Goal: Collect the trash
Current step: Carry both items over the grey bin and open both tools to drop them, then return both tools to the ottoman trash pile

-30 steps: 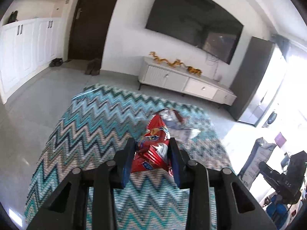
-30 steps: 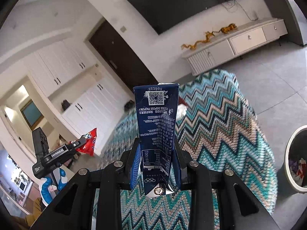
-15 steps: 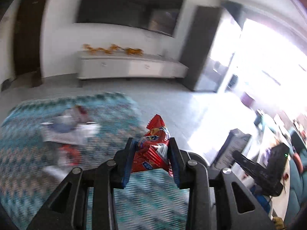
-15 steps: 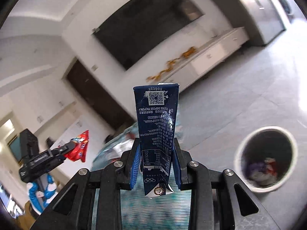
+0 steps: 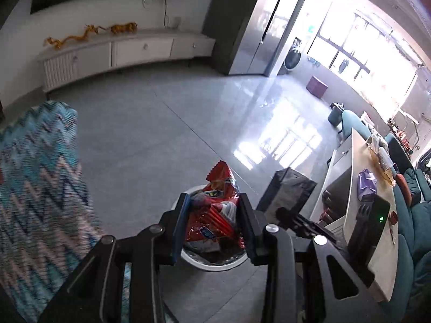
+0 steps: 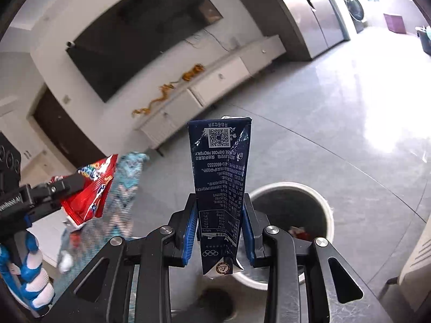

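A round white plastic waste bin (image 6: pixel 292 231) with a dark inside stands on the grey tiled floor and already holds some wrappers. The left gripper (image 5: pixel 212 223) hangs over the bin's mouth, its jaws partly closed around a crinkled red foil snack bag (image 5: pixel 215 210); they have just been opening a little, with the bag between them and the blue pads touching its sides. The right gripper (image 6: pixel 218 231) is over the near side of the bin, jaws narrowly set and pressed on a tall dark blue drink carton (image 6: pixel 219 177), which stands upright with its lower end sticking out below the pads.

Risks, as a judgement: the light foil bag could drift or catch on a pad and land on the floor beside the bin. The carton sits nearer the rim than the centre; released there, it could strike the rim and tip out. Both grippers crowd one opening, so they might knock together.
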Demonstrator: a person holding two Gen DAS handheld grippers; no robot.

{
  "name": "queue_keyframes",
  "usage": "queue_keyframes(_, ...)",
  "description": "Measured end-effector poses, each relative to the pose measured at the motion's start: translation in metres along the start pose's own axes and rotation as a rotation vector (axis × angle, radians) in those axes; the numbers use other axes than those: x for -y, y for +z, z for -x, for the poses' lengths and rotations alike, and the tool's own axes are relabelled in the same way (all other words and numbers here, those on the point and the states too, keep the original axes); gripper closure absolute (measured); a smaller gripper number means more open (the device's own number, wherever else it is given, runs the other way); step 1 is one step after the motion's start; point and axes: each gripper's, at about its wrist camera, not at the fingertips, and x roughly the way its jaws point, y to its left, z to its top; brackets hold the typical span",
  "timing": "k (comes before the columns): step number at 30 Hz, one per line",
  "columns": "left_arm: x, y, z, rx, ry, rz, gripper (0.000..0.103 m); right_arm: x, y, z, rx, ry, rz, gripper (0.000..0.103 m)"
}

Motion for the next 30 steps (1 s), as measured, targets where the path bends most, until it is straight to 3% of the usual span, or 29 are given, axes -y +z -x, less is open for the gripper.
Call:
queue_keyframes(2,0.005,0.004,-0.023,-0.029,-0.005,0.005,0.067,0.012,-0.001,-0.012,-0.016,-0.017,-0.016,0.072)
queue_keyframes(6,0.003,0.007,-0.057,-0.076,-0.040,0.054,0.048,0.029,-0.005,-0.038,-0.053,-0.056,-0.034,0.071)
queue_keyframes(8,-0.001,0.008,-0.063,-0.084,-0.049,0.078,0.043,0.036,-0.006,-0.048,-0.068,-0.081,-0.044,0.069)
queue_keyframes(14,-0.011,0.004,-0.056,-0.084,-0.052,0.095,0.042,0.049,-0.015,-0.055,-0.082,-0.111,-0.075,0.062)
queue_keyframes(20,-0.008,-0.006,-0.017,-0.027,-0.005,0.053,0.042,0.032,-0.013,-0.034,-0.040,-0.121,-0.052,0.053)
queue_keyframes(26,-0.007,-0.023,0.052,0.121,0.060,0.006,0.042,-0.008,-0.011,0.008,0.033,-0.134,0.044,0.041)
queue_keyframes(30,-0.011,-0.036,0.098,0.214,0.110,-0.022,0.042,-0.039,-0.013,0.037,0.087,-0.126,0.096,0.028)
